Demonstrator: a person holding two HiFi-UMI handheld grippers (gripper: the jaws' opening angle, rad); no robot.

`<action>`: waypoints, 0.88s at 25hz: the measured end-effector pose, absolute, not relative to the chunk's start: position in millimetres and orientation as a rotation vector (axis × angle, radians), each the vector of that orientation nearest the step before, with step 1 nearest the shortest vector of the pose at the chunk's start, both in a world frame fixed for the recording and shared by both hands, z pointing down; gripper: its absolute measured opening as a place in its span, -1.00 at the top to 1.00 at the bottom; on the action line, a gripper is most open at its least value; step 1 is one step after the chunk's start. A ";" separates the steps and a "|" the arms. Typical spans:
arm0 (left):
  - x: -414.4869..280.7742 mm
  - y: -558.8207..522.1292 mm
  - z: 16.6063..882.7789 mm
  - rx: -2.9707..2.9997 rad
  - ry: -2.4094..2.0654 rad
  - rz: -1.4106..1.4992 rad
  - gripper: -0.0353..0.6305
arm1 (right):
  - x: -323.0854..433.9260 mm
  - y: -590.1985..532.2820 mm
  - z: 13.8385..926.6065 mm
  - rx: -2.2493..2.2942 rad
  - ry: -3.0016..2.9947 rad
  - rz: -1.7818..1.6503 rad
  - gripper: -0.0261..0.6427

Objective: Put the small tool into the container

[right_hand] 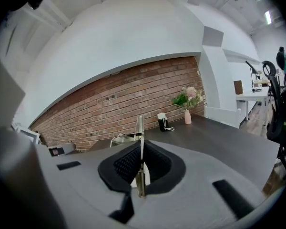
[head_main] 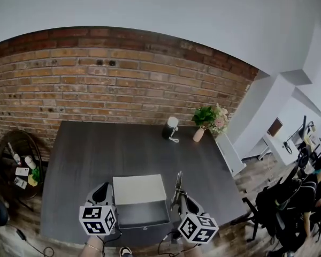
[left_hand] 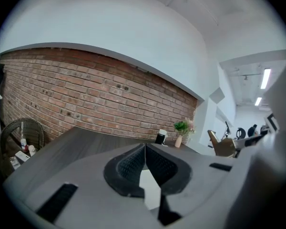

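In the head view, a grey rectangular container with a pale top panel sits near the front edge of the dark grey desk. The left hand-held gripper is just beside the container's left side and the right hand-held gripper just beside its right. A slim silvery metal tool stands up out of the right one, outside the container. Far back on the desk are a black-and-white cylinder and a pink vase of flowers, both before the red brick wall.

The left gripper view shows what the head view cannot. The left hand-held gripper has its ribbed pads meeting at the tips with nothing between them. A pale surface shows through the gap below the tips, though I cannot tell what it is.

The right gripper view shows the right hand-held gripper clamped on the tool. The tool runs along the pads and pokes well past the tips.

The tool looks light, rigid and smooth, so it could pivot or slip in the pads. The grip along its shaft seems sound. Lowering it end-first and letting go low inside the container should suit it best.
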State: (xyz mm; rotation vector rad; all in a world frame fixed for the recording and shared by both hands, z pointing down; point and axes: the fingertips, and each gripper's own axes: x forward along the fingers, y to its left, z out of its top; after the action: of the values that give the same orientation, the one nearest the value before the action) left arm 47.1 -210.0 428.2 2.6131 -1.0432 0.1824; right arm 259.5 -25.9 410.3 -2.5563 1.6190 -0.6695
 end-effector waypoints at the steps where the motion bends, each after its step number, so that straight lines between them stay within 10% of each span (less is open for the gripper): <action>1: 45.8 -213.0 428.4 2.607 -1.055 0.183 0.87 | 261.6 -29.1 410.6 -2.554 1.625 -0.670 0.91; 22: 4.1 -199.3 439.7 2.436 -1.339 0.200 0.87 | 270.3 -67.5 423.5 -2.441 1.954 -0.735 0.91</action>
State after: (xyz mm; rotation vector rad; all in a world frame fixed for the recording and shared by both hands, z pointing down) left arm 4.1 -199.3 439.7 2.4362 -1.3392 0.1998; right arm 270.3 -67.5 423.5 -2.4410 1.9544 -0.7346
